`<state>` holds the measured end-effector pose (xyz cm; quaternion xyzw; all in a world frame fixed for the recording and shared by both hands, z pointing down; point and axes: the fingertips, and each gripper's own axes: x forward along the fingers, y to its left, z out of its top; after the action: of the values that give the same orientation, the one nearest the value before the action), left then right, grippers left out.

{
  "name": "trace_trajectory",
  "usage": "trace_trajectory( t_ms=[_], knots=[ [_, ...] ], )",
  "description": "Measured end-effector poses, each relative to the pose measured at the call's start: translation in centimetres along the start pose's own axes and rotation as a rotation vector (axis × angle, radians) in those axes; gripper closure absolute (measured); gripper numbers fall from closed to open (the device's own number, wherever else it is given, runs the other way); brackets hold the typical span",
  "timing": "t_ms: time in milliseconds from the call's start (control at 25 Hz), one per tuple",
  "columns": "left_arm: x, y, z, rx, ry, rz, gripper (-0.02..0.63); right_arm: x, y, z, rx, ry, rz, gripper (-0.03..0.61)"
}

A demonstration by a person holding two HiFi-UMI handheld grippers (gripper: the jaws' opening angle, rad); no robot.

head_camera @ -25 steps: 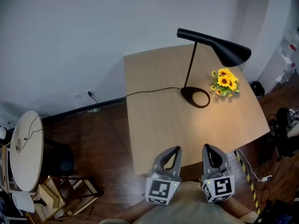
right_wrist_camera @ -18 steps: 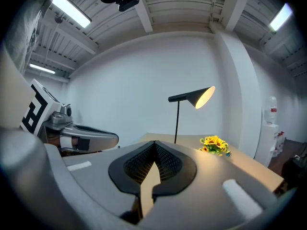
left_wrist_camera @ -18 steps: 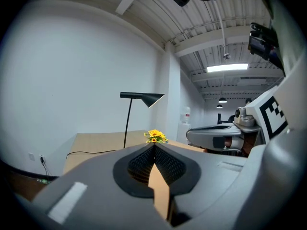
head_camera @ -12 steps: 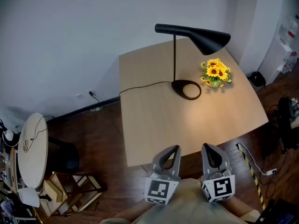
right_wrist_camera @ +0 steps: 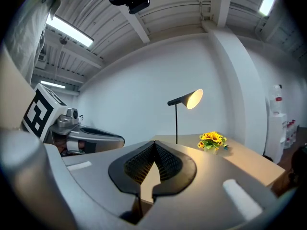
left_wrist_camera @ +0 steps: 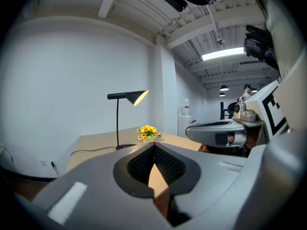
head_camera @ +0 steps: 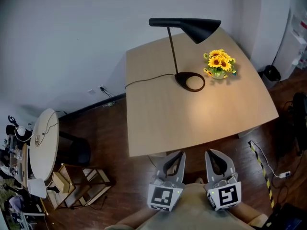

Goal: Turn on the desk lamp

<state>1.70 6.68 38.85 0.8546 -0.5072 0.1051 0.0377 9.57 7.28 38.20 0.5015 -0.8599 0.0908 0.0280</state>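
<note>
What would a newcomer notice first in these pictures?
The black desk lamp stands at the far side of the wooden table, its shade glowing. Just right of its base sits a small bunch of sunflowers. The left gripper and right gripper hang shut and empty off the table's near edge.

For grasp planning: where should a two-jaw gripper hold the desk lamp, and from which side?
Probably the thin upright stem, low above the ring base, from the near table edge, jaws level: it is narrow and vertical; the shade overhangs toward the sunflowers.
</note>
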Motion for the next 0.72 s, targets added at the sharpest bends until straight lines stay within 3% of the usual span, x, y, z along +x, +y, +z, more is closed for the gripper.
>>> trace_trajectory(
  t_ms=[280,720],
  knots=[
    [-2.2,-1.5,-1.2,0.008,0.061,0.057,0.614,-1.9,0.4,-1.6,0.034,0.014,0.072,0.578],
    [-4.2,-2.0,-2.1,-0.020,0.031,0.033,0.614,-3.4,2.2,-1.9,-0.011,0.033,0.043,0.578]
  ],
)
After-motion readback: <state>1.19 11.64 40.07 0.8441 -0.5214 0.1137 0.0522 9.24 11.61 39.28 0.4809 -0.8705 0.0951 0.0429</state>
